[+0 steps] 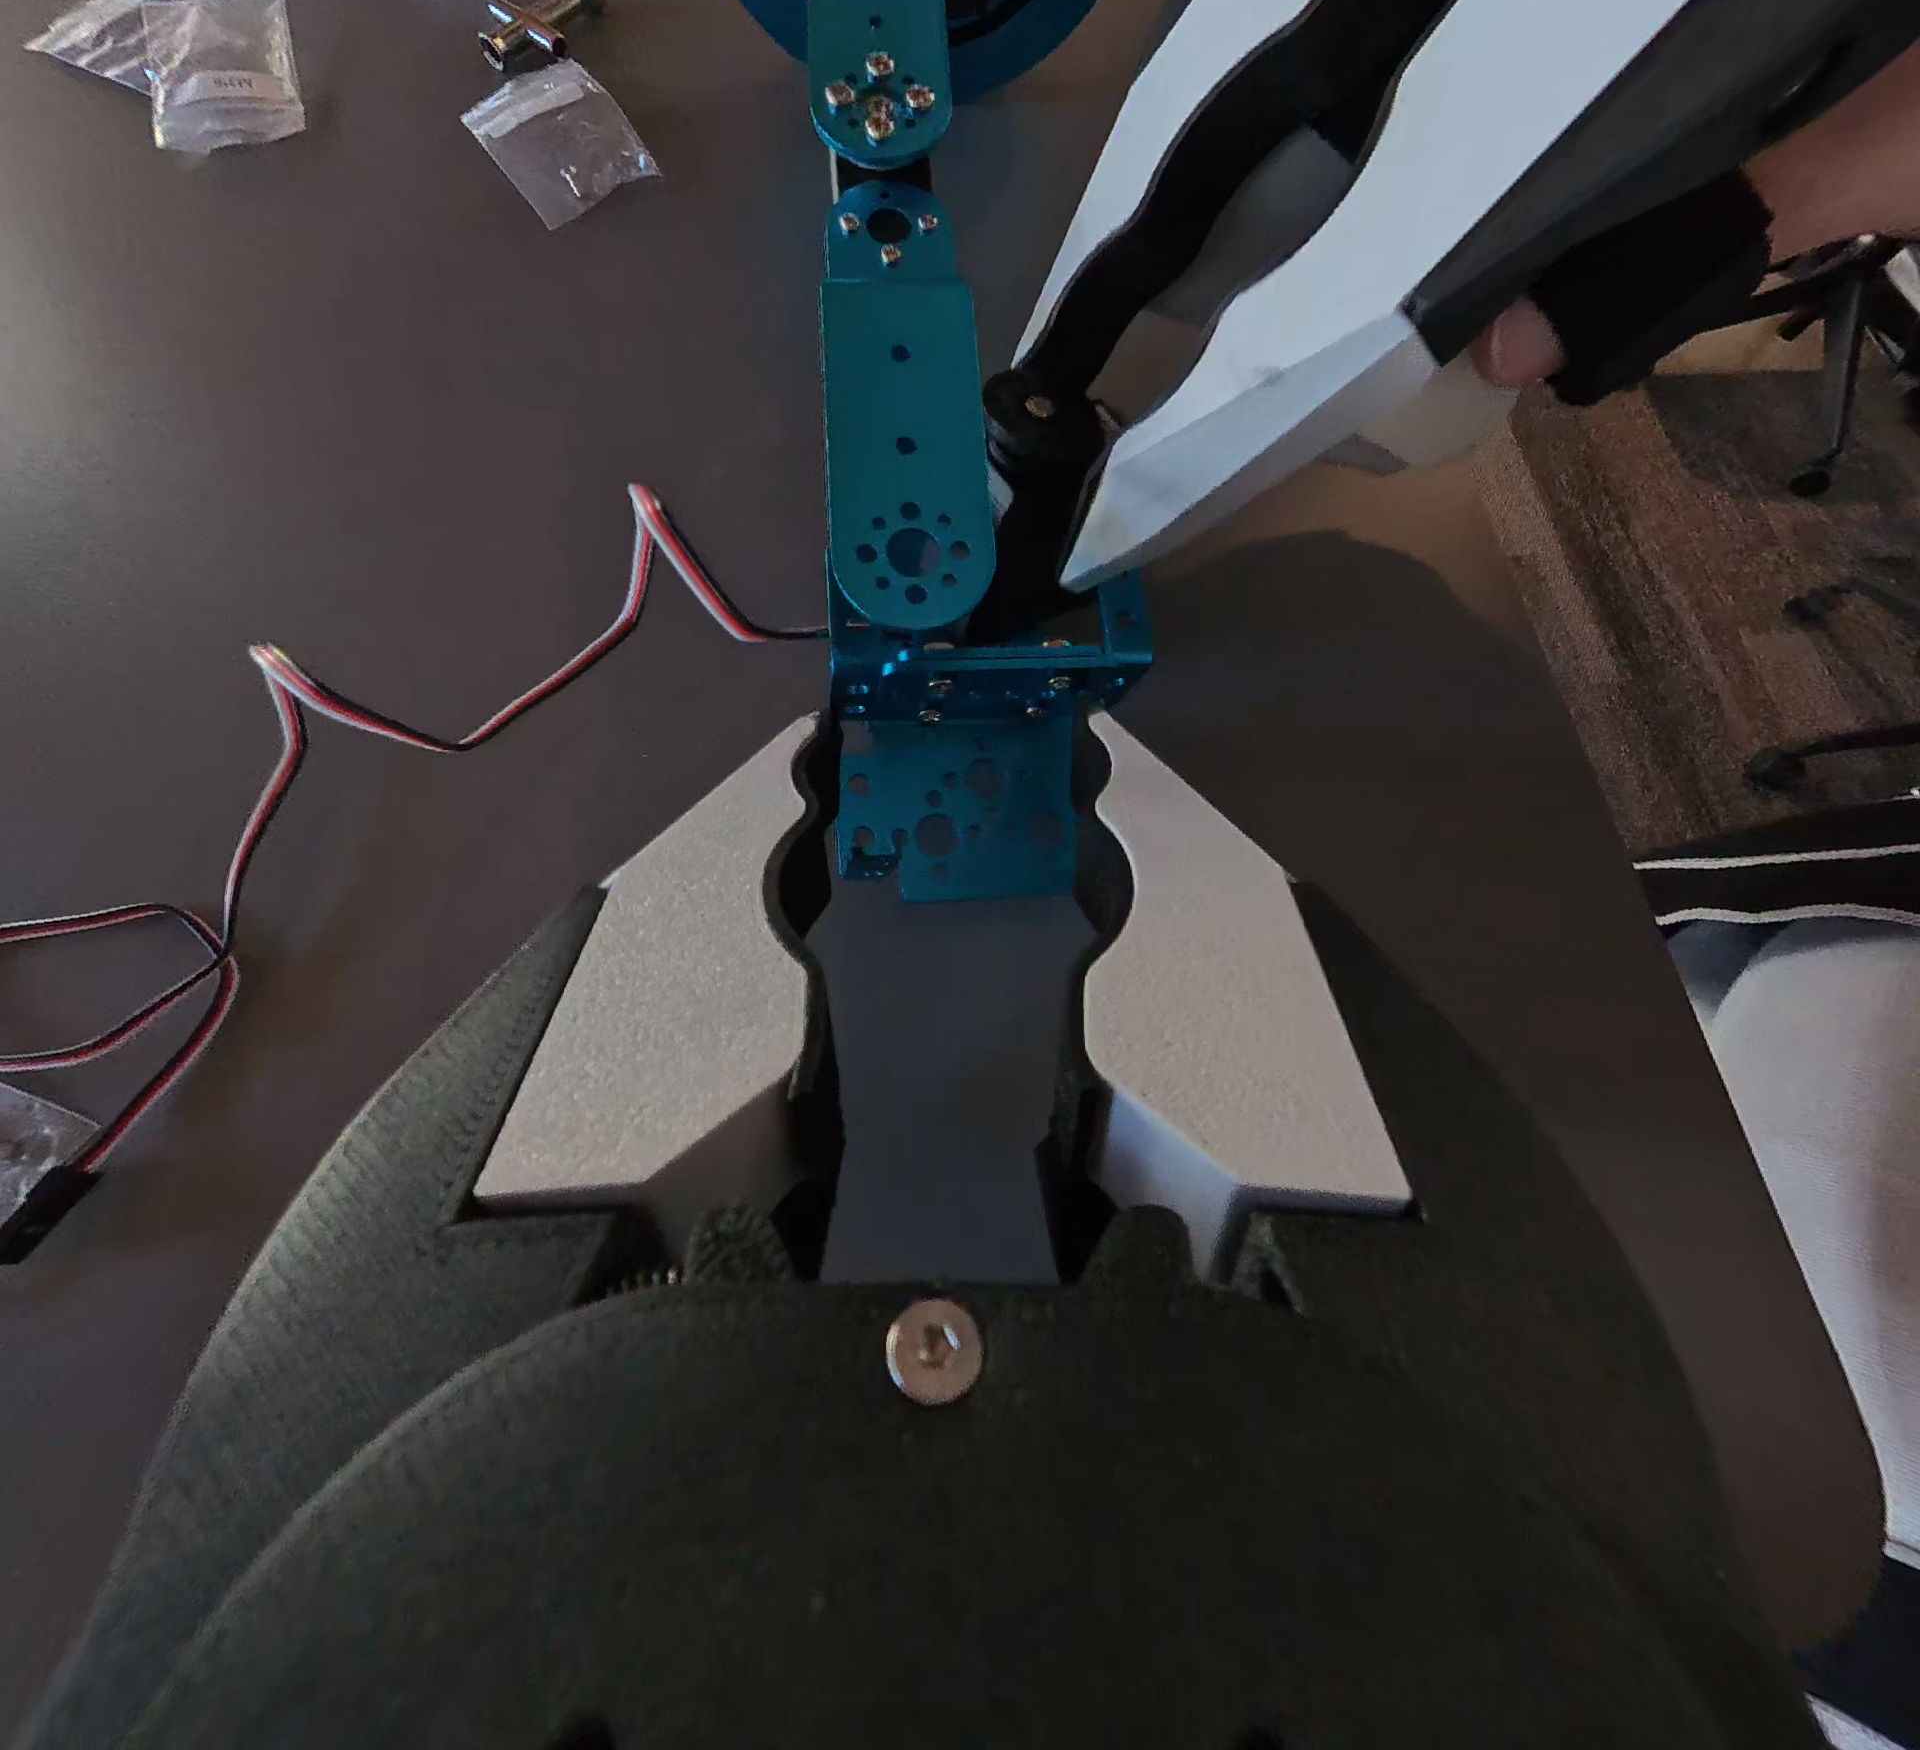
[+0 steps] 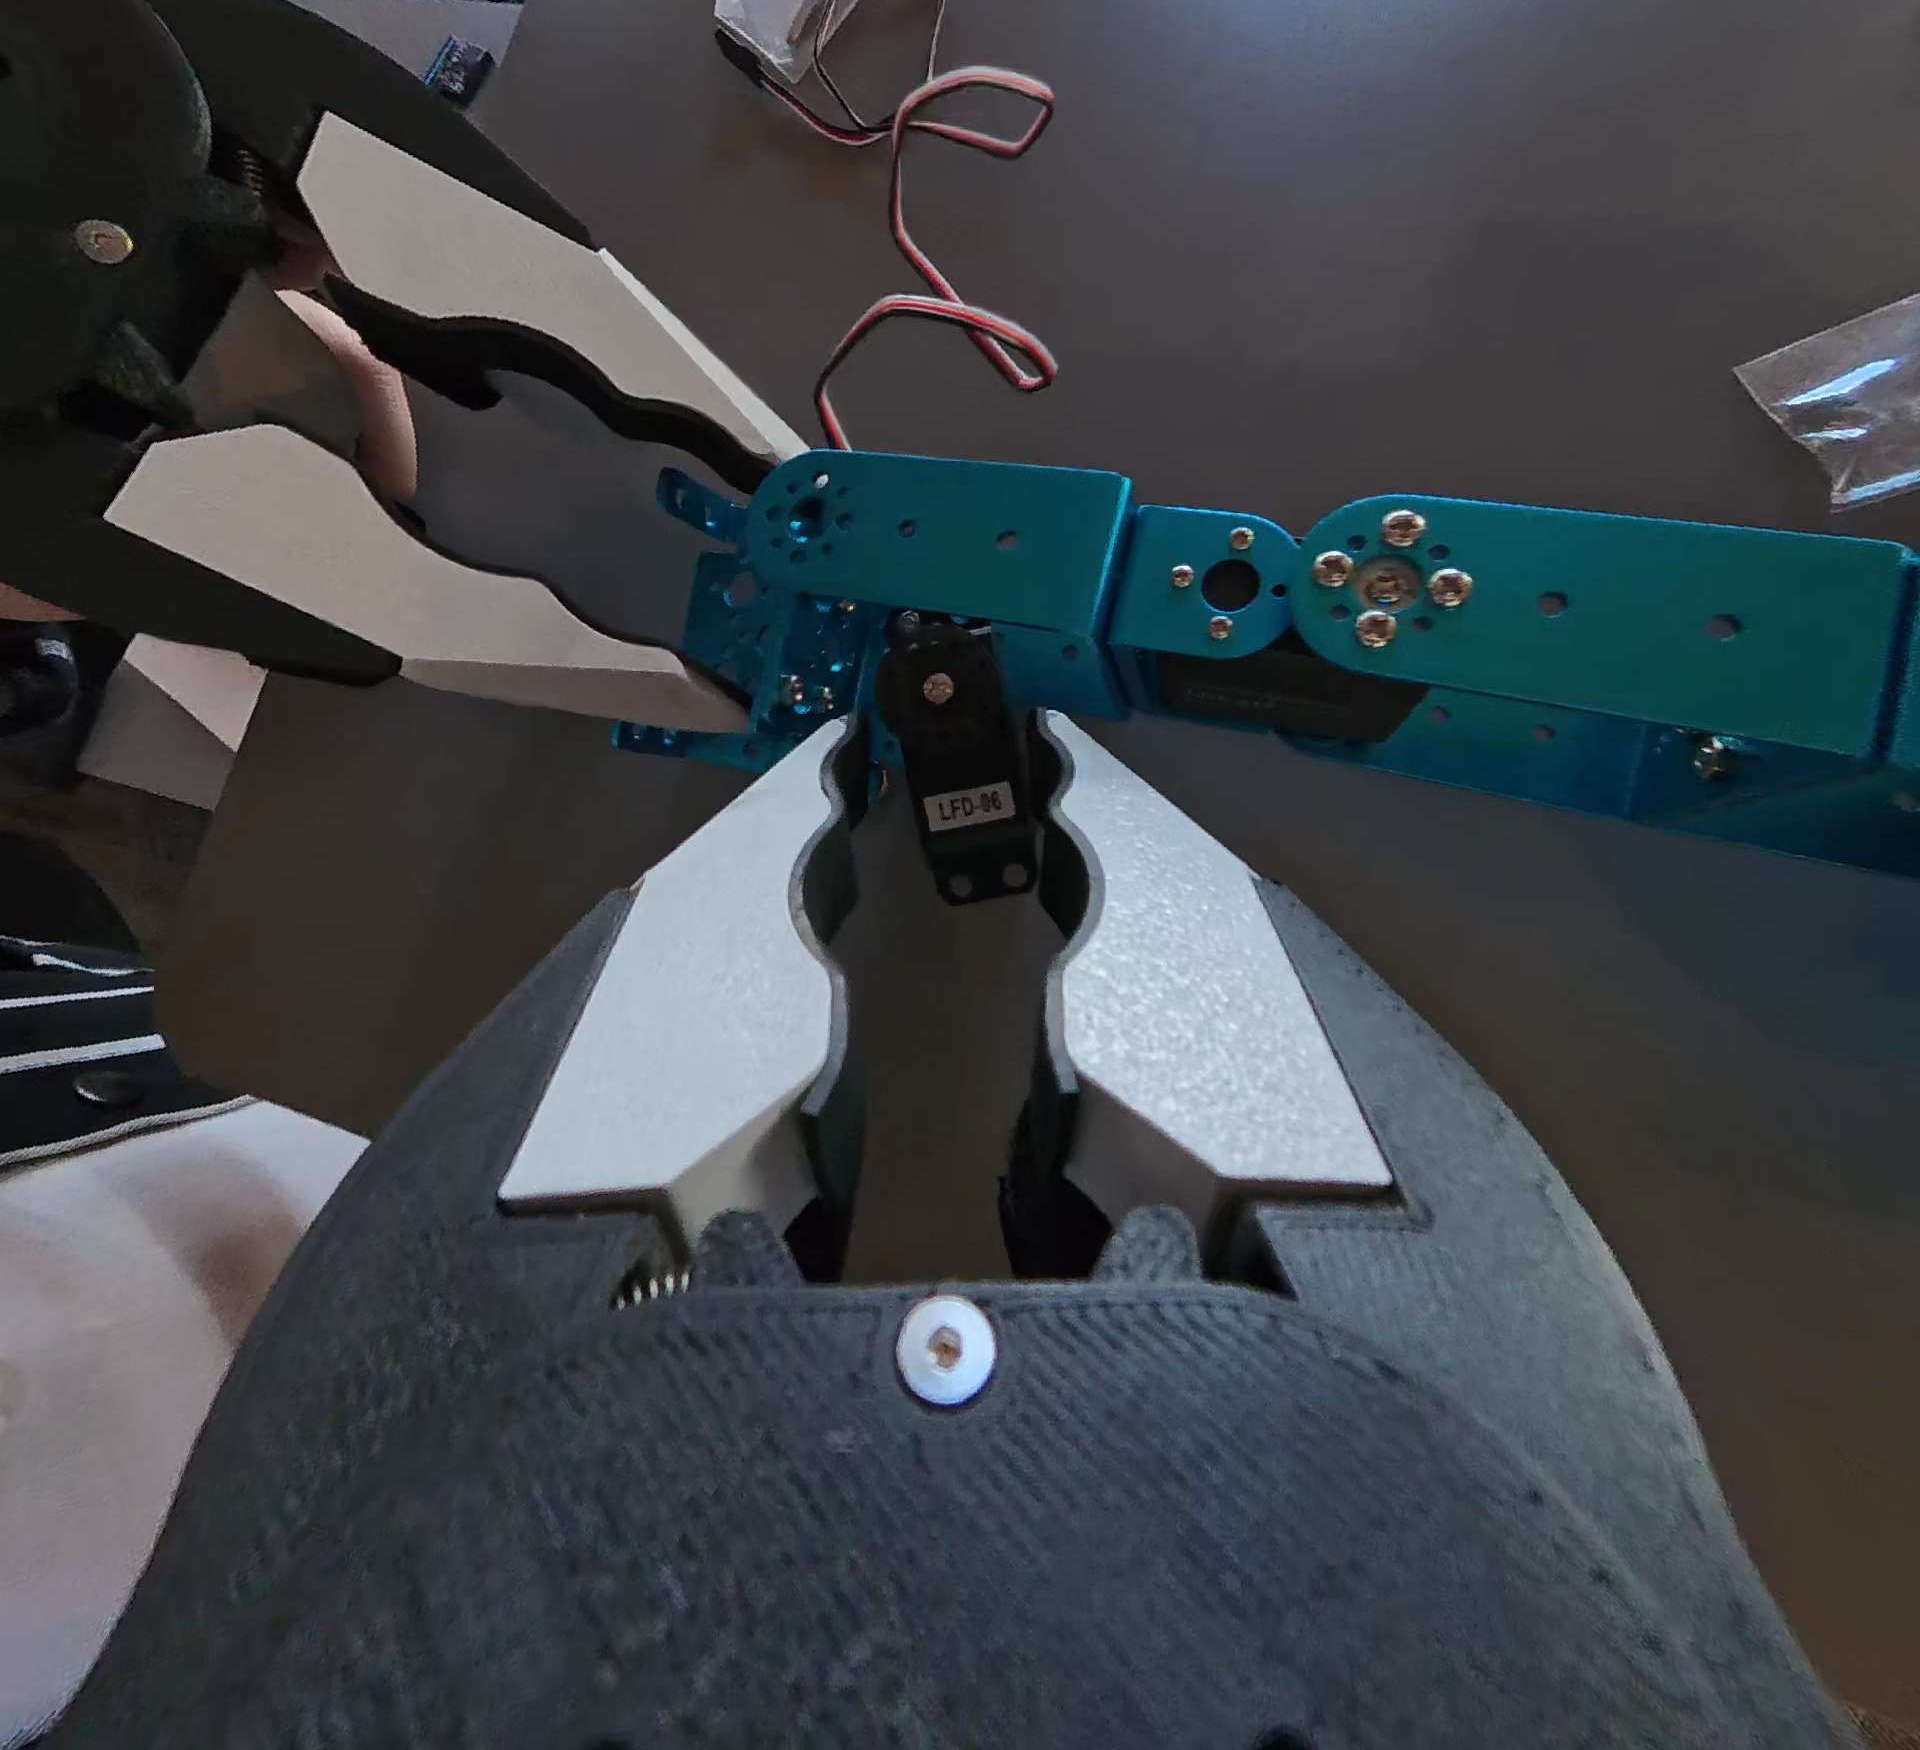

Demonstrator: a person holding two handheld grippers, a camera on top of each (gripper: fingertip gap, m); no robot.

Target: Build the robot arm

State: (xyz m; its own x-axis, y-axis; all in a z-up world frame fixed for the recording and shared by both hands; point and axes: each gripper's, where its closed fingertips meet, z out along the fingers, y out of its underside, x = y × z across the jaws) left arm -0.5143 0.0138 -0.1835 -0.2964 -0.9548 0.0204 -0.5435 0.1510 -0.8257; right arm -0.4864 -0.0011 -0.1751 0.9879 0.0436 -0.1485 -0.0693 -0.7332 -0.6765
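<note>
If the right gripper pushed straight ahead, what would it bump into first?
The right gripper already holds a black servo; straight ahead, that would likely press into the blue metal arm right behind it.

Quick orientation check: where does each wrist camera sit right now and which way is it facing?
Left wrist view: on the left hand-held gripper, looking along the blue bracket arm lengthwise; its fingers clamp the end bracket; a gloved hand shows.
Right wrist view: on the right hand-held gripper, facing the arm's side; its fingers grip a black servo.
Shared: the arm, each other's gripper, the striped cable and the dark table.
</note>
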